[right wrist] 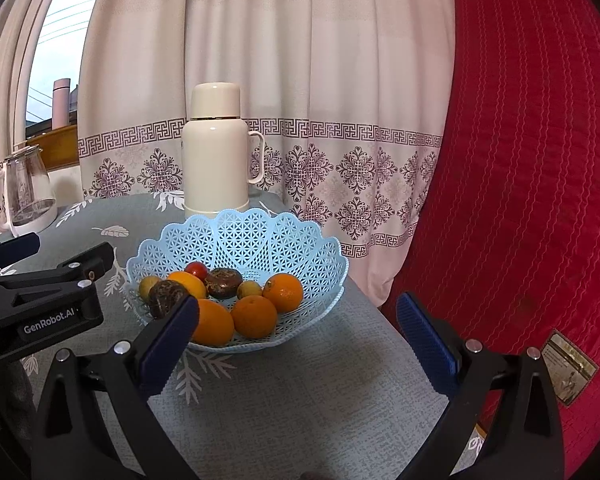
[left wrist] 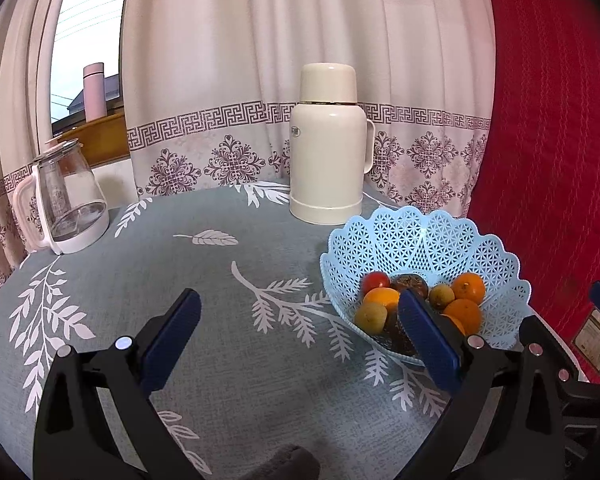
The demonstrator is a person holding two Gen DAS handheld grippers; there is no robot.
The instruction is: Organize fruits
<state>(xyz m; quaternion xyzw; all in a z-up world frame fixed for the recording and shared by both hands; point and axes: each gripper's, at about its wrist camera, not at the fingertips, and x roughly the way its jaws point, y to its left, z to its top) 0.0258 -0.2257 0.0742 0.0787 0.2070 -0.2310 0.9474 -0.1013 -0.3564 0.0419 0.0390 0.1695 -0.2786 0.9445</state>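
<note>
Left tongs (left wrist: 300,322) and right tongs (right wrist: 298,322) are both spread wide and hold nothing above the desk (right wrist: 300,392). The fruits (right wrist: 228,300), oranges among them, lie in the blue lattice basket (right wrist: 240,236), in front of a cream flask (right wrist: 216,152).

The blue basket (right wrist: 300,248) holds 4 oranges (right wrist: 254,316), 2 dark brown fruits (right wrist: 223,282), 2 small yellow-green fruits (right wrist: 249,289) and 1 red tomato (right wrist: 196,269). On the table stand 1 cream thermos (right wrist: 215,152) and 1 glass kettle (right wrist: 26,188); 1 pink bottle (right wrist: 61,102) is on the sill.
</note>
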